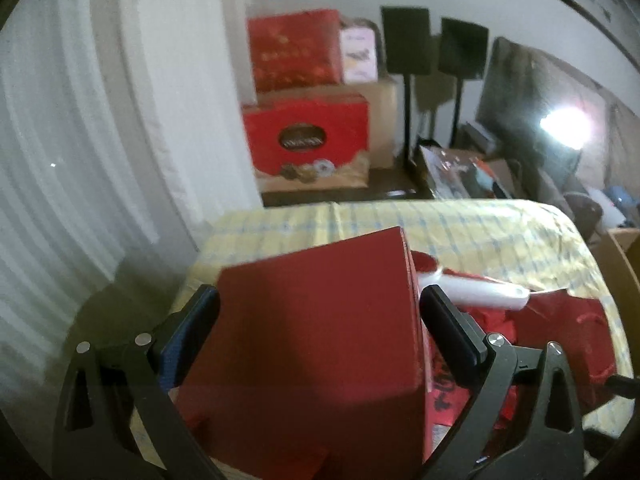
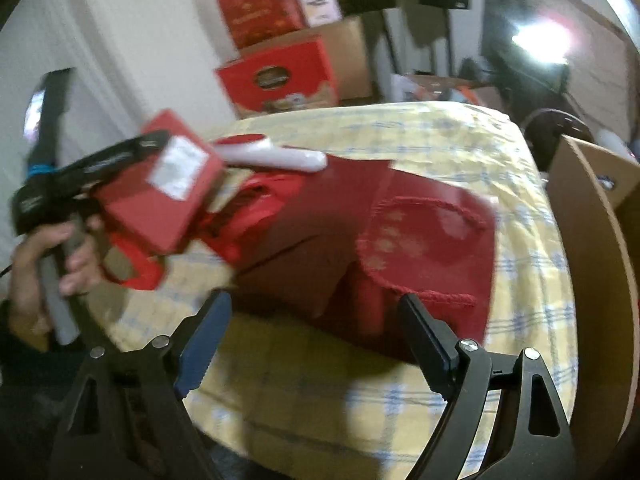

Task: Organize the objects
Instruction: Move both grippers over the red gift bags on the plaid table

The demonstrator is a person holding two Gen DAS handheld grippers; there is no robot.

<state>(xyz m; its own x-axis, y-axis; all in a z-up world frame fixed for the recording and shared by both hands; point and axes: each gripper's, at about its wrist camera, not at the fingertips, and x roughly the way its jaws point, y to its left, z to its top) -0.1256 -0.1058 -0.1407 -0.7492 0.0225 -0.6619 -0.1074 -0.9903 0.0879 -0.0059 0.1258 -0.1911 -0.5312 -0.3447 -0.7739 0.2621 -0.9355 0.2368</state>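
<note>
My left gripper [image 1: 320, 300] is shut on a red cardboard box [image 1: 316, 344], its pads pressed to the box's two sides. In the right wrist view that box [image 2: 160, 192] shows a white label and hangs over the table's left edge, with a person's hand [image 2: 60, 256] on the gripper's handle. Behind it lies a white-handled lint roller [image 2: 280, 156] with a red head. Red paper bags [image 2: 432, 240] with rope handles lie heaped mid-table. My right gripper [image 2: 314, 308] stands open at the near edge of the heap, nothing pressed between its fingers.
A yellow checked cloth [image 2: 460, 136] covers the table. An open cardboard box [image 2: 592, 220] stands at the right edge. Red gift boxes [image 1: 304, 136] are stacked on the floor behind, beside two black speakers on stands [image 1: 406, 40] and a dark screen [image 1: 532, 92]. White curtain [image 1: 80, 160] at left.
</note>
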